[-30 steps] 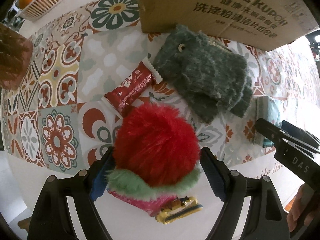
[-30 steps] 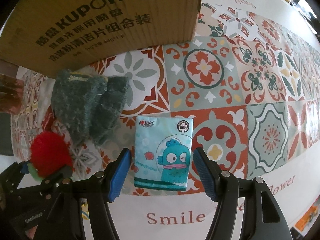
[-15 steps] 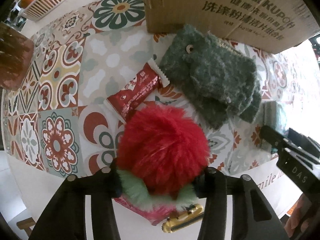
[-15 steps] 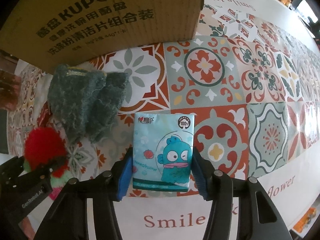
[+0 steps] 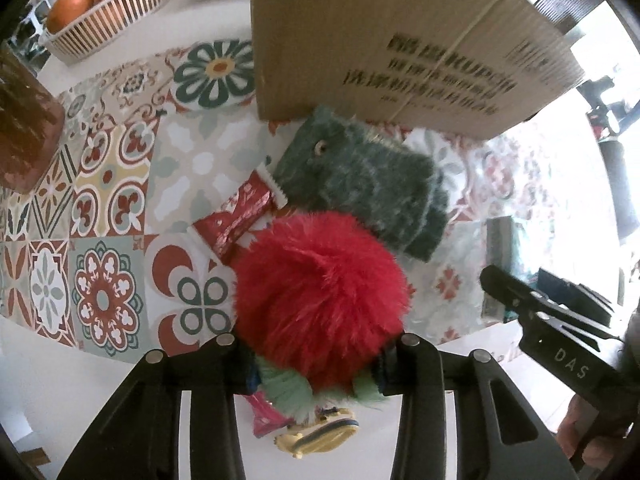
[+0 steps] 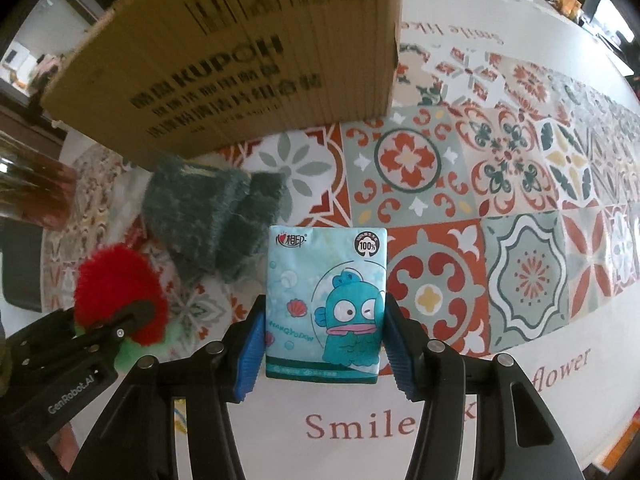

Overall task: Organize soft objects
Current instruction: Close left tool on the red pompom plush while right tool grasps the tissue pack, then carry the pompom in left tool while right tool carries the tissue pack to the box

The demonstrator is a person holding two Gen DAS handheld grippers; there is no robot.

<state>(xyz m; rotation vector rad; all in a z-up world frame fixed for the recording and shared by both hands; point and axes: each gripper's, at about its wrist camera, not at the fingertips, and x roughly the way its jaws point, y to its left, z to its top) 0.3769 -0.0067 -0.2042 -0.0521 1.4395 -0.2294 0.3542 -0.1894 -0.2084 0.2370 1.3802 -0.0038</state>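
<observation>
Left wrist view: the left tongs (image 5: 316,364) point steeply down, and their jaws are closing on the red pompom toy (image 5: 320,284). The two pads press into its fur at the green fringe under the red ball. One second ago the jaws stood wide on both sides of the toy; now they squeeze it, and the toy looks raised a little from the surface (image 5: 60,360). Just behind the toy lies a red snack wrapper (image 5: 240,210), partly covered by the fur. Behind that lies the dark green fuzzy glove (image 5: 360,184), which touches the foot of the cardboard box (image 5: 380,40). Far left stands a white basket (image 5: 108,8) with oranges, which only this view shows.

In the right wrist view, the right tongs (image 6: 324,348) pinch the blue tissue pack (image 6: 326,304) on its two long sides, the blue pads flat on it. One second ago the pads stood apart from the pack, which lay flat on the surface. Now its lower edge seems to hang over the "Smile" print. This view shows the cartoon fish on the pack; in the left wrist view the pack is only a blurred dark edge. It also shows the tiled cloth running far to the right.
</observation>
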